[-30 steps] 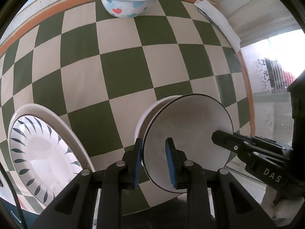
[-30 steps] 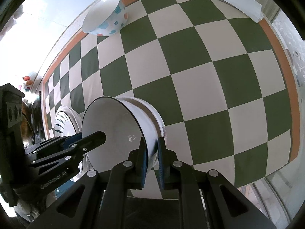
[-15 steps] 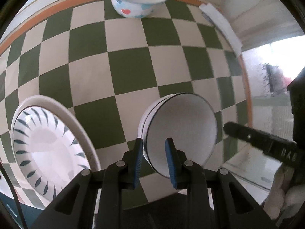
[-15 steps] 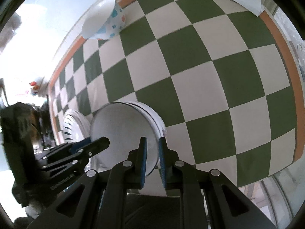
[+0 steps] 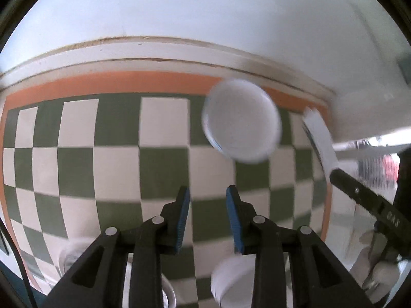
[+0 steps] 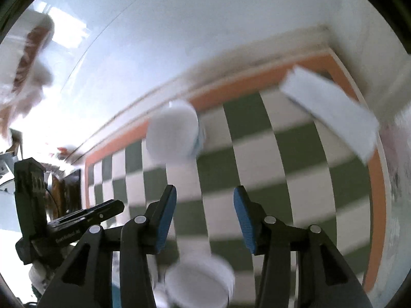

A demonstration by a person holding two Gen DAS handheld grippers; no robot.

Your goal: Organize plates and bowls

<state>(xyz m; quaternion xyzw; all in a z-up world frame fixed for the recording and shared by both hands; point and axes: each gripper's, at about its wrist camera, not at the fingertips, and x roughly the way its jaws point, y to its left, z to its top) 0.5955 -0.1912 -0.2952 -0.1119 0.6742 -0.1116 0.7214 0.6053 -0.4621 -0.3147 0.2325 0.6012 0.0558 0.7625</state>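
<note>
A white bowl [image 5: 231, 279] rests on the green-and-white checked tablecloth [image 5: 115, 166], low in both wrist views [image 6: 200, 282] and free of both grippers. My left gripper [image 5: 207, 197] hovers above and beyond it, its jaws opening with nothing between them. My right gripper [image 6: 205, 192] is wider apart, its jaws also opening and empty. Ahead, near the cloth's orange border, stands a second white bowl [image 5: 241, 120] with coloured spots, blurred [image 6: 174, 133]. Each gripper shows at the side of the other's view: the right one [image 5: 359, 195], the left one [image 6: 84, 218].
A white folded cloth [image 6: 331, 113] lies at the far right corner of the table. A pale wall [image 5: 205, 25] rises just behind the orange border. A blurred white plate rim [image 5: 167, 295] shows at the bottom left. The table's right edge drops off beyond the border.
Both grippers have let go of the white bowl's rim and moved up and forward towards the far bowl. The white bowl now sits flat near the bottom of both views.
</note>
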